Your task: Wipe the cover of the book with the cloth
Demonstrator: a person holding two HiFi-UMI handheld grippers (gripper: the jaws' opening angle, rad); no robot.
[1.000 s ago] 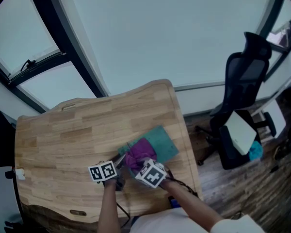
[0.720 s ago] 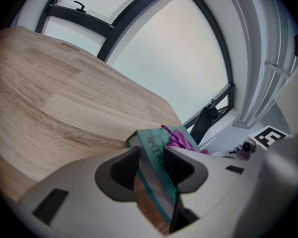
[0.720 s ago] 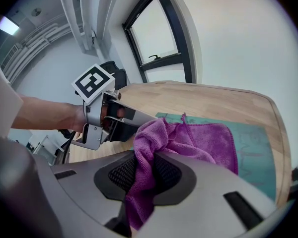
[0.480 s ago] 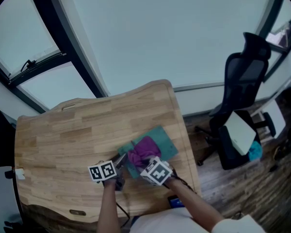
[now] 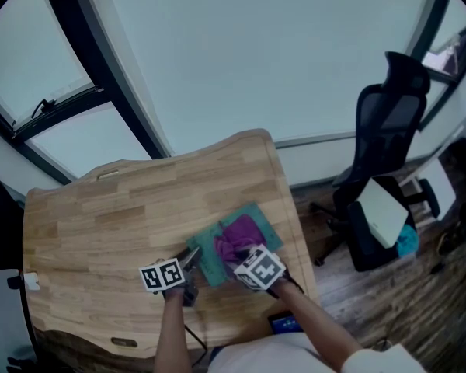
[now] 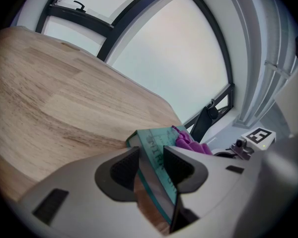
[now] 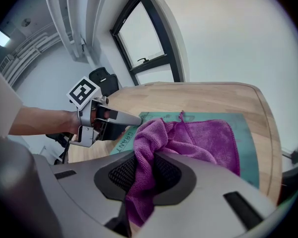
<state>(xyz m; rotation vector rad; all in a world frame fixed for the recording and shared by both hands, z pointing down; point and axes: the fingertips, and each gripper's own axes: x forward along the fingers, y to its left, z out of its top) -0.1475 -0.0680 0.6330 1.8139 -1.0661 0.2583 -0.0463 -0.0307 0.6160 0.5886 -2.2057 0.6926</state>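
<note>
Lying flat near the right edge of the wooden surface (image 5: 101, 224), the teal book (image 5: 206, 259) points its long axis diagonally, from the near left towards the far right corner. The left gripper (image 6: 151, 165) is closed on the book's near-left edge. The right gripper (image 7: 145, 170) pinches a bunched fold of the purple cloth (image 5: 237, 235), which is spread over the cover and hides most of it. The cover's lettering is only partly legible.

Grey left gripper (image 6: 150, 156), right gripper (image 7: 148, 168), black-white marker cubes (image 5: 163, 275), perhaps white top (image 5: 256, 360)
</note>
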